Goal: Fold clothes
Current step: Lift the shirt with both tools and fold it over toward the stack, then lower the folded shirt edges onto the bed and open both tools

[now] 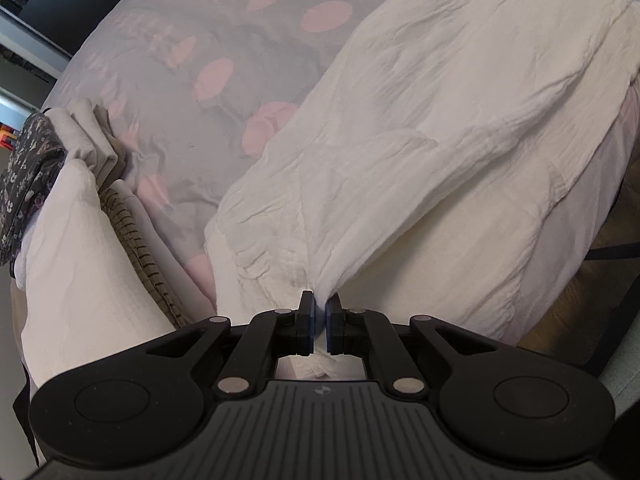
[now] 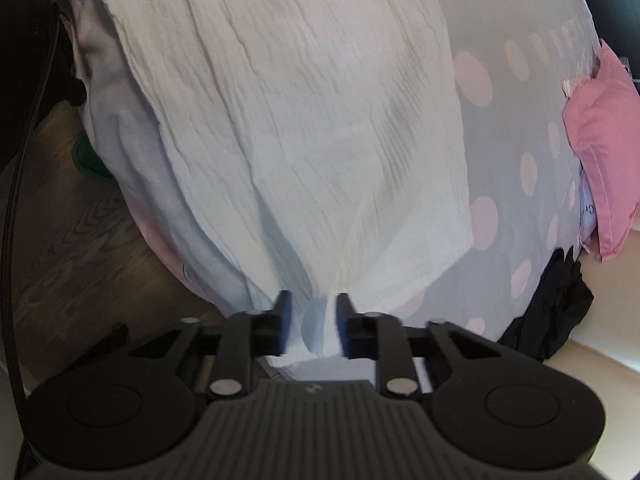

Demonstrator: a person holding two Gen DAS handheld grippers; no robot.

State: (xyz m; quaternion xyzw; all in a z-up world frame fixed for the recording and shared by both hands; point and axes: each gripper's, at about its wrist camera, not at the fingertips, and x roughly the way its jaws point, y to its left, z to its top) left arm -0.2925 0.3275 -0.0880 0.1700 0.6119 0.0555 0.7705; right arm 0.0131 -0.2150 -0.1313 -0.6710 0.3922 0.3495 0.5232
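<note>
A white crinkled garment [image 1: 440,128] lies spread across the bed, and it also fills the right wrist view [image 2: 300,120]. My left gripper [image 1: 319,304] is shut on a pinched fold of the garment's near edge, lifting it into a ridge. My right gripper [image 2: 311,308] has its jaws partly apart with the garment's edge bunched between the blue pads; the view is blurred, so whether they clamp the cloth is unclear.
The bed has a grey cover with pink dots [image 1: 224,80] [image 2: 520,160]. A stack of folded clothes [image 1: 80,208] sits at left. A pink garment [image 2: 604,152] and a black one [image 2: 552,304] lie at right. Wooden floor [image 2: 80,232] shows beside the bed.
</note>
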